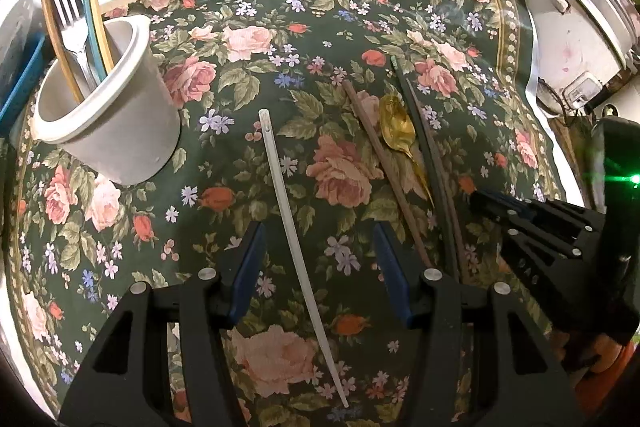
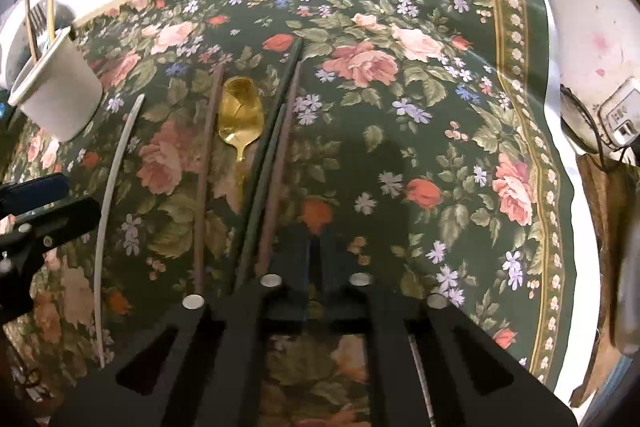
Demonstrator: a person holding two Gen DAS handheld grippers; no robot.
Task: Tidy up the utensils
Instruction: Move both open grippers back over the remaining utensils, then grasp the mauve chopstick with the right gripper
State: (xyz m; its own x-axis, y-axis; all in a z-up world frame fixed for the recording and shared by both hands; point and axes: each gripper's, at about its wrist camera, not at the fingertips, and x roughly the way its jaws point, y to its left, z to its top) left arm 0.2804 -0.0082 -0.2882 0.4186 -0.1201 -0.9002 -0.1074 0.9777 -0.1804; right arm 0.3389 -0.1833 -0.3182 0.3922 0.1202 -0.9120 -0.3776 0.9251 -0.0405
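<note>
Down on the floral cloth (image 1: 224,75) covering the tabletop, the left gripper (image 1: 320,259) hangs with its jaws partly spread, straddling a white chopstick (image 1: 288,203) without touching it. Just to its right lies a crowded row: a brown chopstick (image 1: 384,163), a gold spoon (image 1: 398,135), then a dark chopstick (image 1: 424,143) with another brown chopstick tight against it. The right gripper (image 2: 316,247) sits with its jaws pressed together right beside the near ends of that dark pair; nothing shows between its pads. At far left a white cup (image 1: 116,123) leans, already holding a fork (image 1: 70,11) and long sticks. A white rice cooker (image 1: 576,39) crowds the far right corner. The cloth's bordered edge runs along the right, with open patterned room between it and the utensils.
</note>
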